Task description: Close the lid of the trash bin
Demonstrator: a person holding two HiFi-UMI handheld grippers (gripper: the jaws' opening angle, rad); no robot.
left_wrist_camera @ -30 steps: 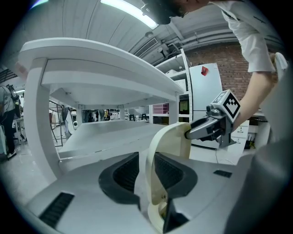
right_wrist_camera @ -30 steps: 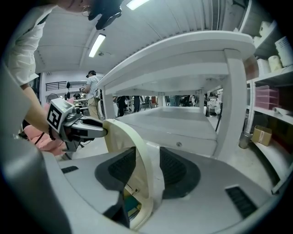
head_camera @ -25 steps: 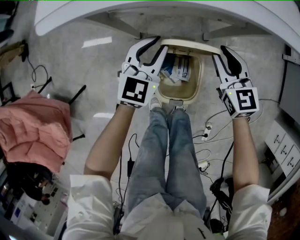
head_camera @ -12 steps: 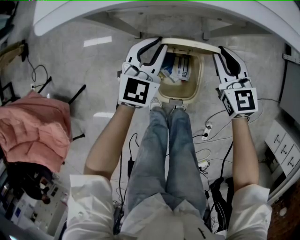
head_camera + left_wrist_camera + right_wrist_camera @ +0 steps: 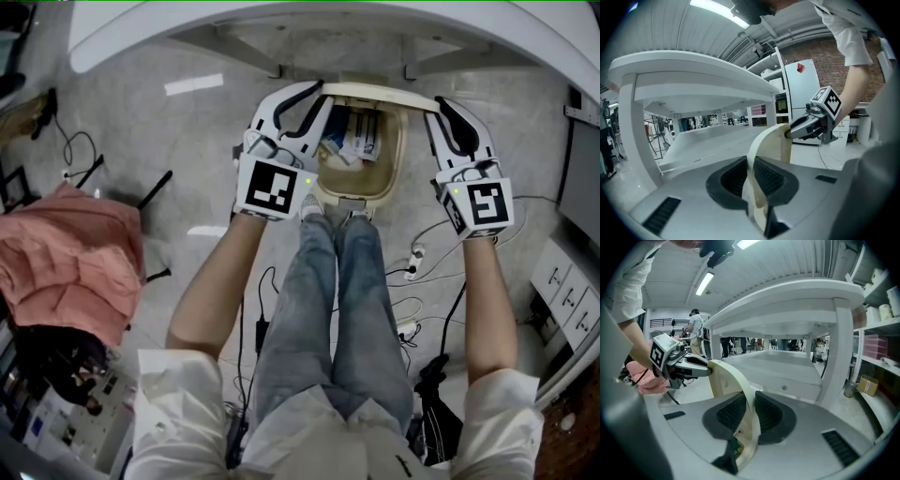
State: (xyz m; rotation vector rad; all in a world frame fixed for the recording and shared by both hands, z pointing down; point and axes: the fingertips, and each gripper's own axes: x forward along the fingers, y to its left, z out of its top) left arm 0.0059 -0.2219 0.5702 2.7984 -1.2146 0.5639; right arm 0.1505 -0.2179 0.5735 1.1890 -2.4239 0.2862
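A cream trash bin (image 5: 395,164) stands open on the floor under a white table, with packaging (image 5: 354,139) inside. Its lid (image 5: 380,91) is raised on edge at the far side. My left gripper (image 5: 319,87) is shut on the lid's left end, and my right gripper (image 5: 435,101) is shut on its right end. Both pairs of jaws have just been closing with the lid between them. In the left gripper view the lid (image 5: 774,140) runs through my left gripper (image 5: 751,177) across to the right gripper (image 5: 791,132). The right gripper view shows the lid (image 5: 732,380) pinched in my right gripper (image 5: 750,417).
The white table (image 5: 281,21) overhangs the bin, with its leg (image 5: 839,357) close on the right. The person's legs (image 5: 337,300) stand just before the bin. Cables and a power strip (image 5: 412,262) lie on the floor at right. A pink cloth (image 5: 66,253) lies at left.
Both pairs of jaws have narrowed onto the ends of the lid. The hands and the lid have stayed about where they were.
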